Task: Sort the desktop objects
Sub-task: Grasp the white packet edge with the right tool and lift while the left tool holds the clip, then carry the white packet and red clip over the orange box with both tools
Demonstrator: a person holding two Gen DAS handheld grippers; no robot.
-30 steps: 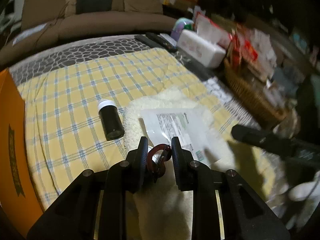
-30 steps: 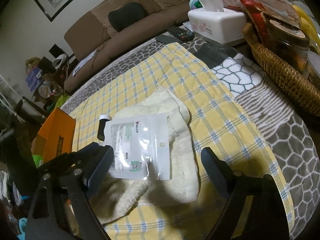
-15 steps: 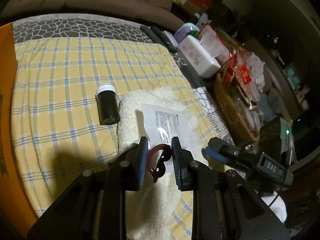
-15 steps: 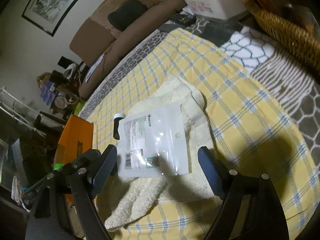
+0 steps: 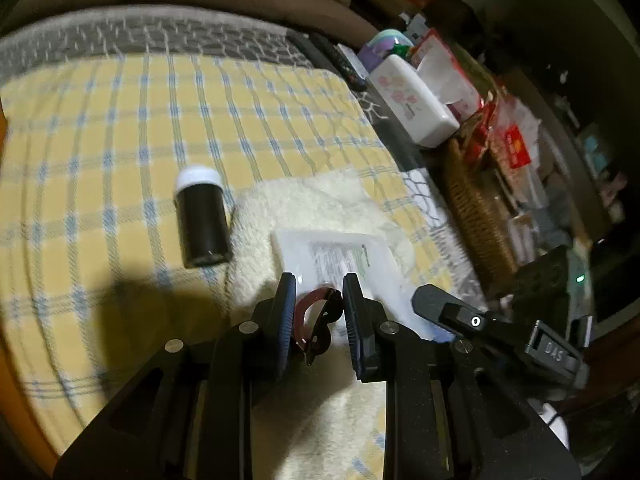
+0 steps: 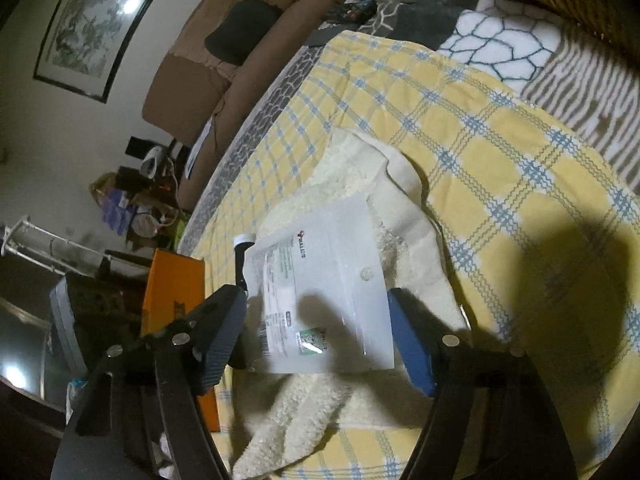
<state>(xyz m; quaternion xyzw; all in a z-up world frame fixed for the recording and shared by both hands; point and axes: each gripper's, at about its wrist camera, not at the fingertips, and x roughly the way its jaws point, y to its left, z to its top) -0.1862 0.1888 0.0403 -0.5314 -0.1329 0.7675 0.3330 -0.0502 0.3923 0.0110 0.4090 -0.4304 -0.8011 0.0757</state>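
The left gripper [image 5: 319, 316] was clamped on a small red clip [image 5: 316, 326]. The right gripper [image 6: 316, 334] was closing around the bag [image 6: 324, 296] on the towel [image 6: 360, 168], not yet pinching. The bag looked thin, floppy and slippery; its edge seemed best to grab.

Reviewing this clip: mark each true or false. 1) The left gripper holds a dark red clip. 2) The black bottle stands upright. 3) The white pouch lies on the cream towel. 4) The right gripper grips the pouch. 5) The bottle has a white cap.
1) True: the left gripper is shut on the dark red clip.
2) False: the black bottle lies on its side on the checked cloth.
3) True: the white pouch rests on the cream towel.
4) False: the right gripper straddles the pouch, jaws closing, not pressing it.
5) True.
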